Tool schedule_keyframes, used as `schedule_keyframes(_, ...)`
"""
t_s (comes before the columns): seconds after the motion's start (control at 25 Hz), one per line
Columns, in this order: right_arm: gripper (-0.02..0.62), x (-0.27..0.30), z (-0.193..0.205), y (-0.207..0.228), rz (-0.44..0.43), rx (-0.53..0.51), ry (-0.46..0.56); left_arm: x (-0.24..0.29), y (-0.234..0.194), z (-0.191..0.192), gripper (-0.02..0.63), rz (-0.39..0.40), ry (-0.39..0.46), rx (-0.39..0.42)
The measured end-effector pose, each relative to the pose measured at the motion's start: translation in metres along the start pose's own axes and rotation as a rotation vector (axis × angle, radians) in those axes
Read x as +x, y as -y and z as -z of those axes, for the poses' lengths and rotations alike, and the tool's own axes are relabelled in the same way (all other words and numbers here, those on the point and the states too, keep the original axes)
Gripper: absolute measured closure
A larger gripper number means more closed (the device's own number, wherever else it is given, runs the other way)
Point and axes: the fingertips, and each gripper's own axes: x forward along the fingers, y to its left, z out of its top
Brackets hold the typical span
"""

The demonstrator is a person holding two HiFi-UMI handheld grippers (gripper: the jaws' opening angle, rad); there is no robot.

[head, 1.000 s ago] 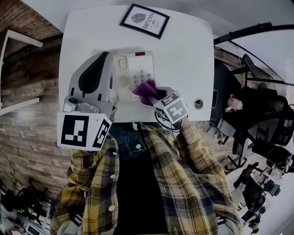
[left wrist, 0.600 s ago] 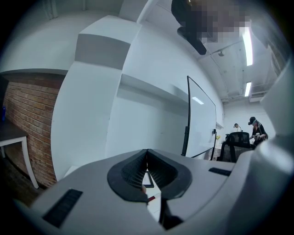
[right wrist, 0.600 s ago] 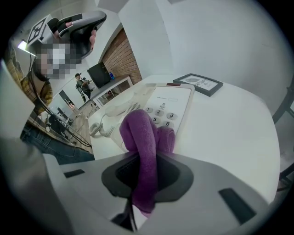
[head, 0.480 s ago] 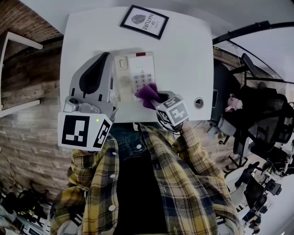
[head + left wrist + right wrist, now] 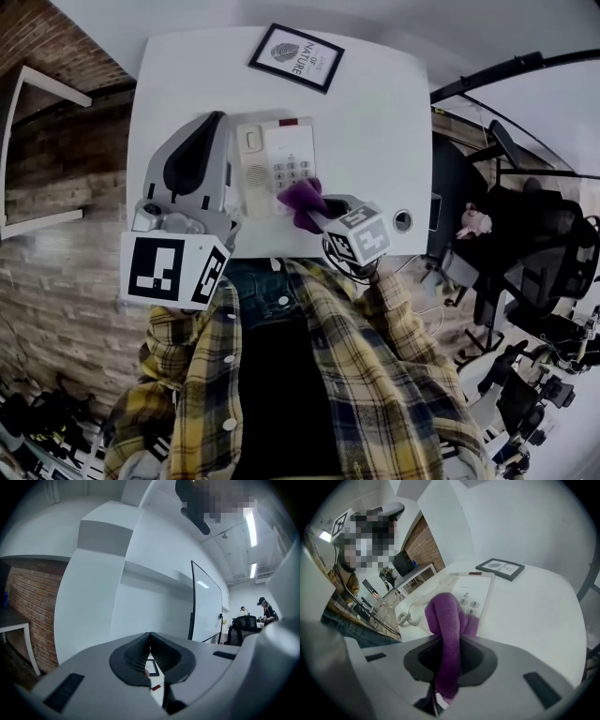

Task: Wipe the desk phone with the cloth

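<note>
Over the last second my right gripper point(image 5: 321, 212) has drawn back toward me, and the bunched purple terry cloth point(image 5: 300, 199) it is clamped on has slid down the keypad to the 5 o'clock corner of the cream push-button desk phone point(image 5: 274, 157). I read that as one wiping stroke nearly finished; the upper face and the handset at the phone's 9 o'clock side probably still need passes.

The phone sits mid-way on the white desk point(image 5: 375, 112), with a black-framed print point(image 5: 296, 56) at its 12 o'clock.

The right gripper view shows what the head view hides: the cloth point(image 5: 445, 616) runs deep between the jaws, and a coiled cord point(image 5: 405, 617) lies at the phone's near side.

My left gripper point(image 5: 214, 122) hovers at the phone's 9 o'clock, jaws pressed together on nothing, facing the wall.
</note>
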Motion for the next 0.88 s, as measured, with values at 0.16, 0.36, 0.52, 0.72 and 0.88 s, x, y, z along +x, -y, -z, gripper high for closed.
schedule_keyframes(0.16, 0.528, -0.021, -0.037, 0.001, 0.004, -0.023, 0.084, 0.000, 0.003, -0.006, 0.591, -0.003, 0.016, 0.009)
schedule_keyframes(0.36, 0.528, -0.051, -0.093, -0.001, 0.014, -0.087, 0.214, 0.000, 0.006, -0.012, 0.591, -0.008, 0.031, 0.018)
schedule_keyframes(0.52, 0.528, -0.078, -0.140, -0.007, 0.026, -0.161, 0.333, 0.000, 0.007, -0.017, 0.591, -0.015, 0.042, 0.022)
schedule_keyframes(0.72, 0.528, -0.114, -0.194, -0.025, 0.046, -0.249, 0.502, 0.002, 0.006, -0.020, 0.591, -0.020, 0.048, 0.023)
schedule_keyframes(0.88, 0.528, -0.142, -0.223, -0.043, 0.063, -0.317, 0.612, 0.001, 0.006, -0.022, 0.591, -0.024, 0.047, 0.024)
